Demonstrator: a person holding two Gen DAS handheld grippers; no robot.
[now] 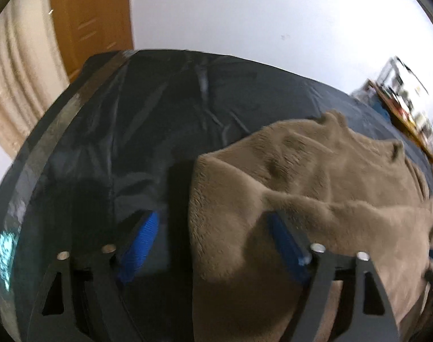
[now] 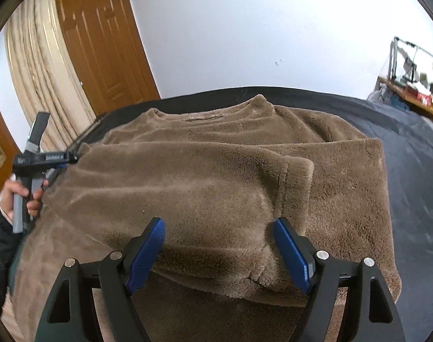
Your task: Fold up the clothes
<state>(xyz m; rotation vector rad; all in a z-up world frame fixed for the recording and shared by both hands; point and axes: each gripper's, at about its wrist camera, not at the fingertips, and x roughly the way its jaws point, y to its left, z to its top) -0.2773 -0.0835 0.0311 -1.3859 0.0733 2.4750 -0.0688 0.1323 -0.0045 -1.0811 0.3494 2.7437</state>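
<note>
The brown fleece sweater lay on the dark bed, one sleeve already folded across its body. My left claw and right claw both gaped wide, empty; further folds remained.

left gripper jaws spread wide, right gripper likewise agape
</note>
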